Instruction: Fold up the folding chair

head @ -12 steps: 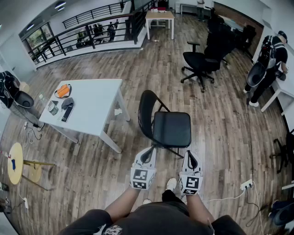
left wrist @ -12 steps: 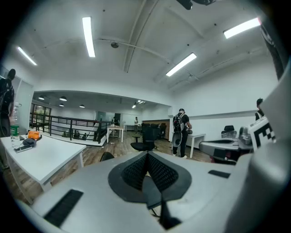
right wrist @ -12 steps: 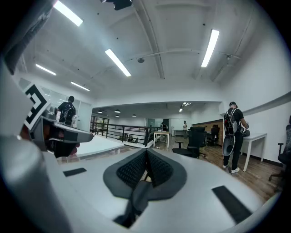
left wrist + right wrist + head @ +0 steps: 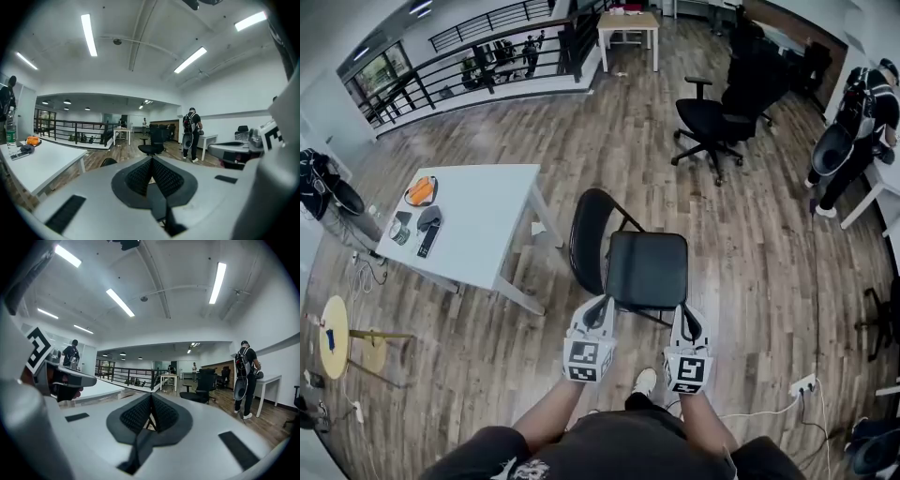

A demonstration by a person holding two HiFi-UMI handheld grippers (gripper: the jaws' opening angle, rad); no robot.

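Two grippers are shown, the left gripper point(image 4: 600, 305) and the right gripper point(image 4: 687, 314), each with its jaws pressed together on nothing. The folding chair point(image 4: 647, 270) stands unfolded on the wooden floor point(image 4: 750, 281), just ahead of both grippers and beside a white surface point(image 4: 487, 216). Its backrest point(image 4: 584, 239) rises at the left end of the seat, so one side of the chair is presented to the grippers. Contact with the seat edge cannot be confirmed. The frame is judged rigid and moderately heavy, the seat smooth and possibly slippery. A hold on the backrest's top rail and the seat's front edge is suggested, for which the jaws must first be opened. Pinching at the hinges is a risk.
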